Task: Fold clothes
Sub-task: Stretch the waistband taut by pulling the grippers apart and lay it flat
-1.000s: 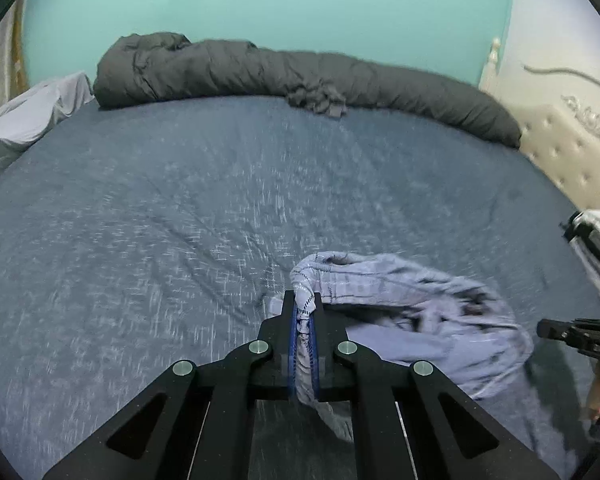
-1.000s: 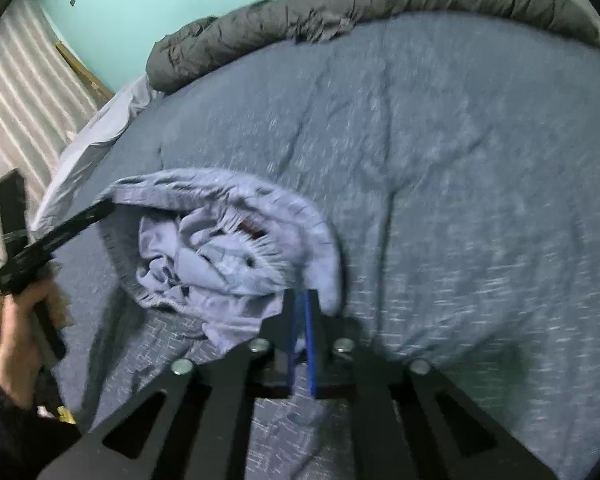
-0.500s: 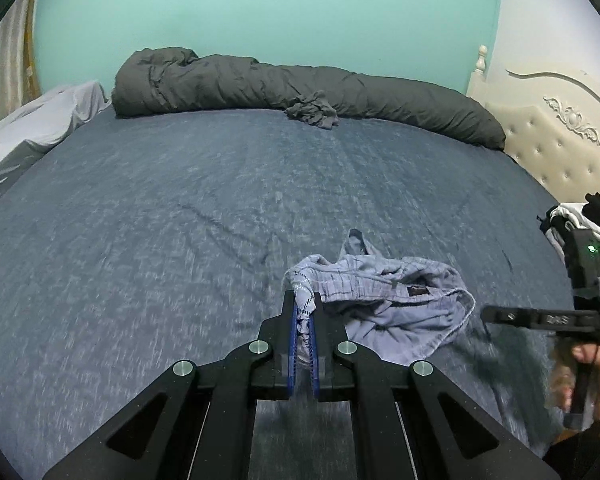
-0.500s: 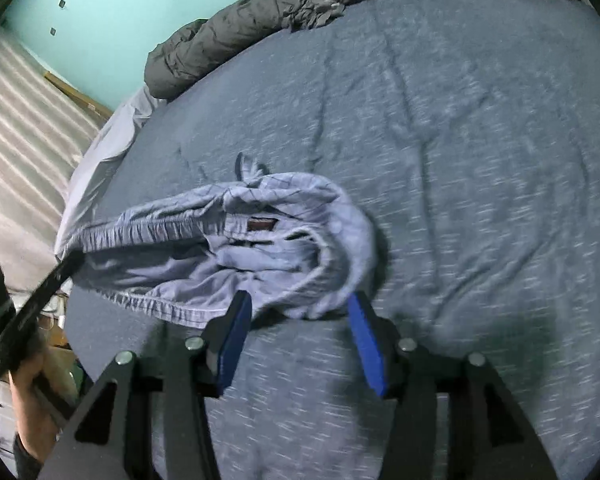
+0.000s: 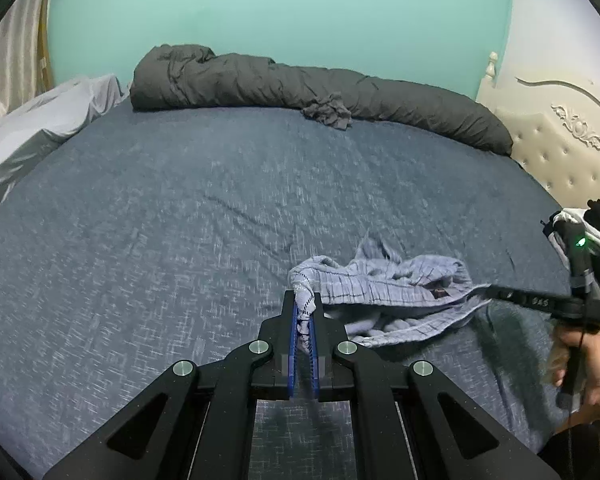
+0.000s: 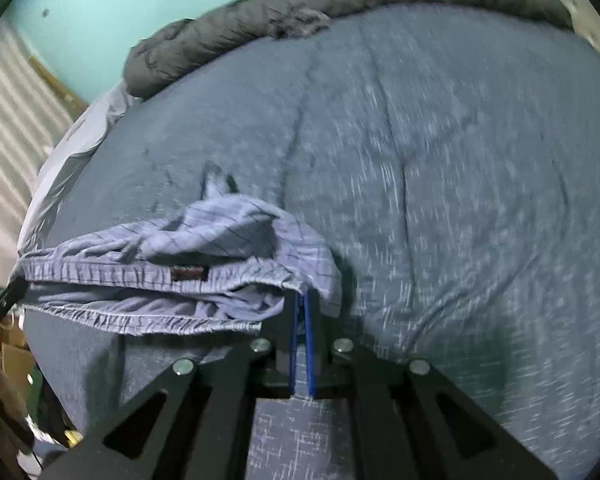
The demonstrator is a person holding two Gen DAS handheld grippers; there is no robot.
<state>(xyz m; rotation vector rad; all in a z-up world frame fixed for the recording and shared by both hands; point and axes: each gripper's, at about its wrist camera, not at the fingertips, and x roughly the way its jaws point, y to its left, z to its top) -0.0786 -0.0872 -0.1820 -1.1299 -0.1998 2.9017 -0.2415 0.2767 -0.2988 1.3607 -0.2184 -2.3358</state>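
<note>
Shorts [image 6: 180, 248], dark label unreadable, now hang stretched between the left gripper [image 5: 305, 312] and the right gripper [image 6: 301, 300], which has reclamped the waistband.

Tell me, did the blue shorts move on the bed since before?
Yes. The blue shorts went from a bunched heap to stretched out sideways between both grippers, now reaching toward the headboard side.

the shorts [image 5: 384, 284] are thin, crumpled woven cloth with a fine check. the bed cover [image 5: 180, 220] is matt, heathered blue fabric. the rolled duvet [image 5: 300, 84] is soft, wrinkled grey cloth. the left gripper [image 5: 304, 312] is matt black plastic with shiny metal bolts; the headboard [image 5: 560, 148] looks tufted and padded.
</note>
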